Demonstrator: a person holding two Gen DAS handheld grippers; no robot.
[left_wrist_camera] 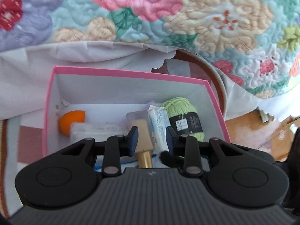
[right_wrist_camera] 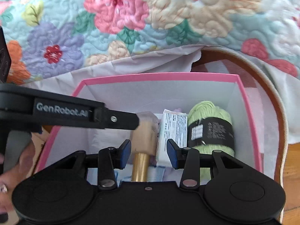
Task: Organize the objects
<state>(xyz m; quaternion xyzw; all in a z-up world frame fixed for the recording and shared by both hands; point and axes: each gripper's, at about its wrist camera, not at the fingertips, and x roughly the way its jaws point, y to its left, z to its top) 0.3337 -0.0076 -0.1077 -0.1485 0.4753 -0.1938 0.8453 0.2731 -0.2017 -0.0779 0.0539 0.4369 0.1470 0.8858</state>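
Bottle (right_wrist_camera: 144, 131) with gold cap (right_wrist_camera: 140, 166) lies in the pink box (right_wrist_camera: 159, 76), between a clear packet at left and a white carton (right_wrist_camera: 173, 131) with green yarn (right_wrist_camera: 210, 127) at right. Beige contents, clear thick walls: judged rigid, fairly heavy, slippery, likely breakable. Best hold is probably across the body, not the smooth cap. Left gripper (left_wrist_camera: 152, 138) looks near-closed above it; contact cannot be told. Right gripper (right_wrist_camera: 149, 153) hangs part open, clamped on nothing.

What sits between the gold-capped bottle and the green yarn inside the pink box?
A white printed packet stands between the gold-capped bottle and the green yarn in the pink box; the right wrist view shows it best.
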